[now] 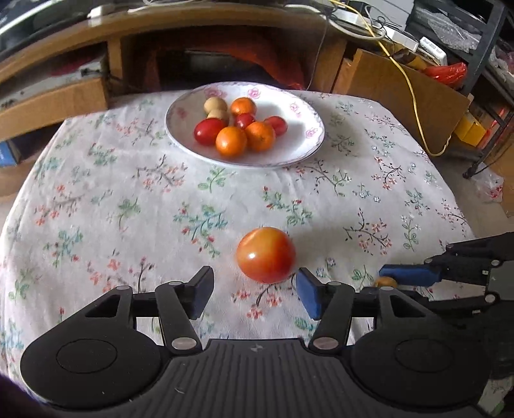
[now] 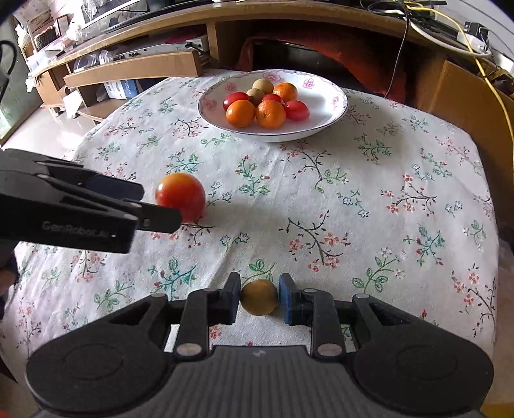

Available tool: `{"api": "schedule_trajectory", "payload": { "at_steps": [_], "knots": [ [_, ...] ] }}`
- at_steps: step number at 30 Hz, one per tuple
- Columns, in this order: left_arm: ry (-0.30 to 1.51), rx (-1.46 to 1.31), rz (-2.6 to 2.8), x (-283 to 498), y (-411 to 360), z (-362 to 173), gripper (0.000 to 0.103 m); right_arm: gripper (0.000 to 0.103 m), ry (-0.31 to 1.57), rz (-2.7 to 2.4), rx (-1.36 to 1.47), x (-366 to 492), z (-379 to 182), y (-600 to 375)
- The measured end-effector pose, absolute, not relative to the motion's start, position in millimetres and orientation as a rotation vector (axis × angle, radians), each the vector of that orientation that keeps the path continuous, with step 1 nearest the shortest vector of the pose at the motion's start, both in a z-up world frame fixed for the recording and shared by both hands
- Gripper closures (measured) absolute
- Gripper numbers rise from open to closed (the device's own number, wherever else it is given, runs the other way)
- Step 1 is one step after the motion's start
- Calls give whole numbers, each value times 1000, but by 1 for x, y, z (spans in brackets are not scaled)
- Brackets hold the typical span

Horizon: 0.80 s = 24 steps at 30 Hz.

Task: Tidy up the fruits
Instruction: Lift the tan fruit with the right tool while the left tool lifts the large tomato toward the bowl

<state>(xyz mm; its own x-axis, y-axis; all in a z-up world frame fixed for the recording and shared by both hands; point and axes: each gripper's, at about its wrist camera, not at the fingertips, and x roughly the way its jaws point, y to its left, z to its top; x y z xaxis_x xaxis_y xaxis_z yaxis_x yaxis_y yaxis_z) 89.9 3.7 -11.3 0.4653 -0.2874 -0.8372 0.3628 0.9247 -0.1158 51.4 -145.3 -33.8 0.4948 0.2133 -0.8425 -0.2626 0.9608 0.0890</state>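
Observation:
A big red-orange tomato (image 1: 266,254) (image 2: 181,196) lies on the flowered tablecloth (image 1: 128,199). My left gripper (image 1: 255,294) (image 2: 157,204) stands open around its near side; the right pad sits close to the tomato's skin and the left pad is well apart from it. My right gripper (image 2: 259,299) (image 1: 404,278) is shut on a small yellow fruit (image 2: 259,297) (image 1: 386,282), low over the cloth to the right of the tomato. At the far side a white floral plate (image 1: 298,128) (image 2: 324,106) holds several oranges, small red fruits and two tan round ones.
A wooden desk (image 1: 160,29) with shelves and cables runs behind the table. A cardboard box (image 1: 401,93) and a yellow cable (image 1: 414,106) stand at the right. The cloth (image 2: 369,209) falls off the table's rounded edges on both sides.

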Motion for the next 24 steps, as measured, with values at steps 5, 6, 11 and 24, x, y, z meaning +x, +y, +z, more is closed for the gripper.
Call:
{"api": "schedule_trajectory", "payload": {
  "at_steps": [5, 6, 11, 24],
  "knots": [
    [986, 127, -416, 92, -5, -13, 36, 84, 1008, 297, -78, 49, -34, -144],
    [981, 133, -415, 93, -6, -13, 36, 84, 1006, 299, -73, 49, -34, -144],
    [960, 157, -417, 100, -8, -15, 36, 84, 1013, 308, -52, 50, -33, -148],
    [999, 205, -429, 98, -18, -26, 51, 84, 1029, 303, 1, 54, -33, -156]
  ]
}}
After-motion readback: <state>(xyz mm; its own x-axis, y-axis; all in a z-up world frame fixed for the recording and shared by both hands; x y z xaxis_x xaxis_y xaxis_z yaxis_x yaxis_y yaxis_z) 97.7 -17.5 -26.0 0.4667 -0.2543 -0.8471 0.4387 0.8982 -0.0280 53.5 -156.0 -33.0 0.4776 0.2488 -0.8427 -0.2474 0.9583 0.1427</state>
